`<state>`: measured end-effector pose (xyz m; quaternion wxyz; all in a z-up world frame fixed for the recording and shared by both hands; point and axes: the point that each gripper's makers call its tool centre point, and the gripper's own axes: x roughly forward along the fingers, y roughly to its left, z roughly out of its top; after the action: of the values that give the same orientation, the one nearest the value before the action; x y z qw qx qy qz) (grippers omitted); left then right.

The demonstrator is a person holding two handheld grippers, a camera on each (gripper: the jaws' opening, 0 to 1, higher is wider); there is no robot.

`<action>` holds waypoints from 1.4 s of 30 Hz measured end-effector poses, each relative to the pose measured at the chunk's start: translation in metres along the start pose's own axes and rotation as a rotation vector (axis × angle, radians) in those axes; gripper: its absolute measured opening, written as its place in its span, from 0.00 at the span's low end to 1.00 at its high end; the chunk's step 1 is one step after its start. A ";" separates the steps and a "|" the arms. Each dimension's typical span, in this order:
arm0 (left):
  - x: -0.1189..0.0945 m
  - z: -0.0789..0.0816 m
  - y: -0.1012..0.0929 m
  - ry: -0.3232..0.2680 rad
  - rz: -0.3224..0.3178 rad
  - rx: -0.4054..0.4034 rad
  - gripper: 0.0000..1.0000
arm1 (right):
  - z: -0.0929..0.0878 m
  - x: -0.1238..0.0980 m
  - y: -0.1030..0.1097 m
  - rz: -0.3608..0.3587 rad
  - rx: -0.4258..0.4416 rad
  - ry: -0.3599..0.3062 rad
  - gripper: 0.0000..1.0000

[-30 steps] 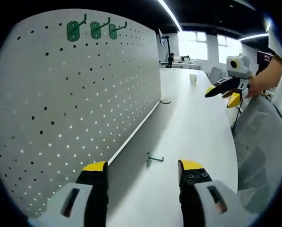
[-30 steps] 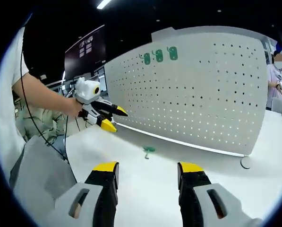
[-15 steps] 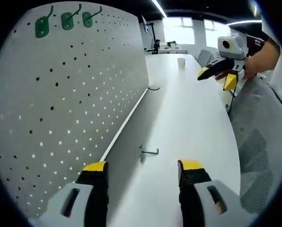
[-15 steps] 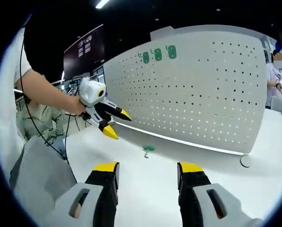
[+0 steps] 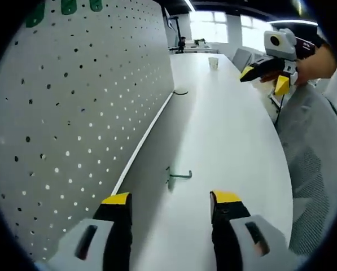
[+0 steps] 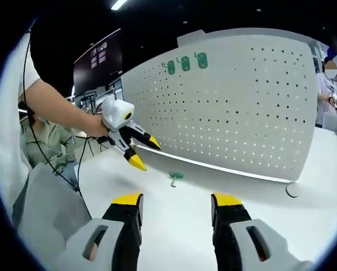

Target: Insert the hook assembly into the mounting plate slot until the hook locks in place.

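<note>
hook assembly (image 5: 177,176) lies loose on the white table (image 5: 230,135), a small green piece just beside the foot of the pegboard (image 5: 78,107); in the right gripper view i see it (image 6: 175,176) in the same spot, near the board's base strip. nothing holds it.

from the left gripper view, my left gripper (image 5: 171,204) hangs over the near table with its yellow-tipped jaws spread wide and nothing between them; the hook sits just beyond the tips, apart from both. in the right gripper view that same gripper (image 6: 144,152) shows at the left, held in a hand (image 6: 95,126), jaws parted and pointing down toward the table, short of the hook.

my right gripper (image 6: 175,204) is also spread and empty, hovering above bare table. in the left gripper view it (image 5: 263,75) floats far right, jaws apart.

three green hooks (image 6: 184,63) hang in a row near the top of the pegboard. a thin dark ring (image 6: 292,191) lies on the table by the board's far end, and a paper cup (image 5: 213,62) stands further along. nothing lies between either gripper and the hook.
</note>
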<state>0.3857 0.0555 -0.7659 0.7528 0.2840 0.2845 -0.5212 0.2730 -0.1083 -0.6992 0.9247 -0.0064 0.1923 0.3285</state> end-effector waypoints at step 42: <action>0.048 -0.012 0.006 0.102 -0.038 0.003 0.49 | -0.004 0.000 -0.002 -0.002 0.038 0.007 0.45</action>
<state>0.4036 0.0357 -0.8080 0.7269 0.3059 0.3270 -0.5206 0.2729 -0.1108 -0.7027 0.9242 0.0100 0.2020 0.3239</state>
